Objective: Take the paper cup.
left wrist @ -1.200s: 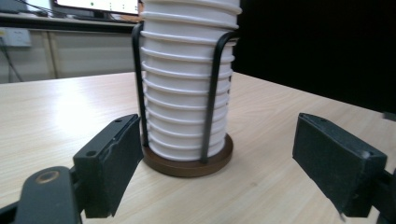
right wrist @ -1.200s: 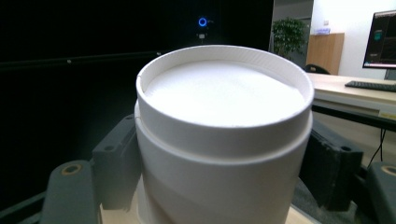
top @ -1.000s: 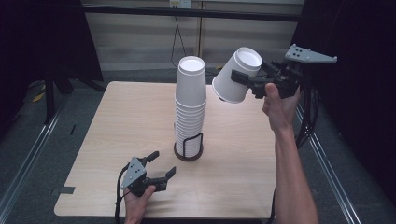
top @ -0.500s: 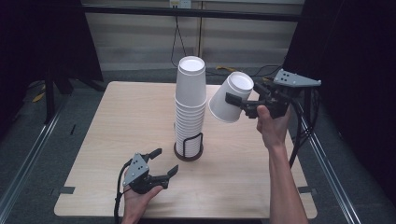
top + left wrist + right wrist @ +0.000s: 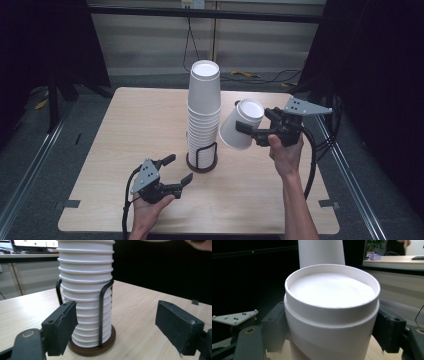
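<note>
While the right tool (image 5: 248,131) carries a white paper cup (image 5: 241,125) tilted in the air just right of the cup stack (image 5: 204,112), the high view lays the whole setup out pretty clearly. The stack is upside-down cups sitting in a black wire holder (image 5: 202,159) near the middle of the wooden surface (image 5: 125,130). The left tool (image 5: 176,170) rests low on the surface near the front edge, jaws spread apart, holding nothing.

Switching to the left gripper view, its two black jaws stand wide open either side of the frame, pointed at the bottom of the stack (image 5: 86,292). You can see the holder's wire uprights (image 5: 103,312) and its round brown base (image 5: 93,348) really well here. It's close to the holder but not touching it.

Over in the right gripper view, the jaws are clamped on the cup's (image 5: 332,315) sides, its closed bottom facing the camera. The stack (image 5: 320,251) pokes up behind it.

My guess is the cup is either heading onto the stack or being taken off, can't say which. If it's going on, I'd level the cup so its open mouth points straight down, centre it over the top cup, then lower slowly. Squeezing too hard will ovalise the rim and make it jam. That stack is tall and looks tippy, so closing the left tool on the holder base first seems smart.
</note>
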Demonstrator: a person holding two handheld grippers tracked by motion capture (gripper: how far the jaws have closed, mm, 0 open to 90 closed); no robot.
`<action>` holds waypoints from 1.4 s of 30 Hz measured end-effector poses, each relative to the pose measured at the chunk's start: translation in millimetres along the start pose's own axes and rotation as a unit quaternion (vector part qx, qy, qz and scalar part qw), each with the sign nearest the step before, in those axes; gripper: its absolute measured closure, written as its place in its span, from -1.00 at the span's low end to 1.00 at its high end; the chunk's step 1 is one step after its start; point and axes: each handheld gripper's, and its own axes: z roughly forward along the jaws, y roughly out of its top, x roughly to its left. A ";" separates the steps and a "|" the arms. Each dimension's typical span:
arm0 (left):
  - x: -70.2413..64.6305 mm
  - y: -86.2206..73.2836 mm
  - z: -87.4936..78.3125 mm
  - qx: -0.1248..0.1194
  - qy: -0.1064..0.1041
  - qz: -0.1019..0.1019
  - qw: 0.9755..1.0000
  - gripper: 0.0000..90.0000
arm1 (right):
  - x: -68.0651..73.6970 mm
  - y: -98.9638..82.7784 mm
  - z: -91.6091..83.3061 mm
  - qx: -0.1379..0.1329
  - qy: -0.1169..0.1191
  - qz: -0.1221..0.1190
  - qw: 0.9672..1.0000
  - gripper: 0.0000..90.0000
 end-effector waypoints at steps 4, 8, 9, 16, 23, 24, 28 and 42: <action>-4.6 0.4 3.6 0.004 -0.013 -0.001 1.000 -0.61 | 1.6 -12.4 1.2 0.006 0.005 0.007 1.000 -0.46; -8.0 0.5 7.0 0.004 -0.020 0.003 1.000 -0.61 | 5.5 -21.4 2.7 0.012 0.008 0.008 1.000 -0.46; -9.5 -0.1 8.1 0.000 -0.025 0.000 1.000 -0.61 | 6.5 -23.5 3.3 0.014 0.009 0.007 1.000 -0.46; -16.0 -0.5 12.7 0.005 -0.042 0.008 0.999 -0.65 | 11.6 -34.5 7.1 0.026 0.014 0.010 1.000 -0.46; -19.2 2.5 16.4 0.007 -0.049 0.013 0.999 -0.65 | 16.2 -49.0 11.4 0.028 0.025 0.020 0.999 -0.46; -19.9 2.8 17.3 0.005 -0.053 0.013 0.998 -0.65 | 16.8 -50.3 12.1 0.027 0.025 0.020 0.999 -0.46; -21.9 3.1 19.0 0.006 -0.057 0.017 0.998 -0.65 | 21.6 -54.9 15.6 0.027 0.034 0.021 0.999 -0.46; -26.6 3.6 23.1 0.007 -0.082 0.002 0.997 -0.65 | 29.6 -78.0 26.2 0.034 0.063 0.036 0.997 -0.46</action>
